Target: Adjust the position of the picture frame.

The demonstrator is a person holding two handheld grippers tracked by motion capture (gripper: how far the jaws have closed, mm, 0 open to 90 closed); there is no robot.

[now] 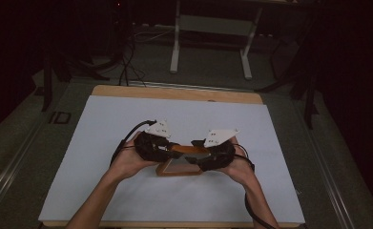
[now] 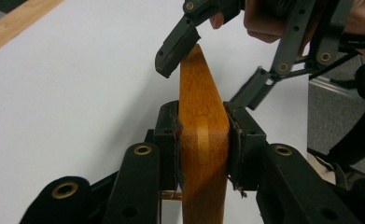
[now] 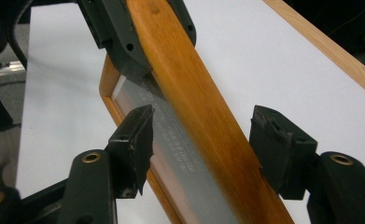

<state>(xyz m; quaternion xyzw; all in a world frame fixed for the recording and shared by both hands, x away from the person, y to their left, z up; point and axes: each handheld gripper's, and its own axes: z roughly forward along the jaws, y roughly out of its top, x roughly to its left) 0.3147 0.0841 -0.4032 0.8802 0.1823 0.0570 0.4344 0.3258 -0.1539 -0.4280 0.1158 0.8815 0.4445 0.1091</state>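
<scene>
Gripping one frame — L gripper

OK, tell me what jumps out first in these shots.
A wooden frame, orange-brown with a glassy pane, sits mid-table on the white mat between two black claws. The left claw is clamped on its top rail; the right claw straddles that rail with both pads clear of the wood.

One wooden frame near the middle of the table, one white mat under it. Two grippers: left gripper, right gripper. Two hands, one per gripper.
</scene>
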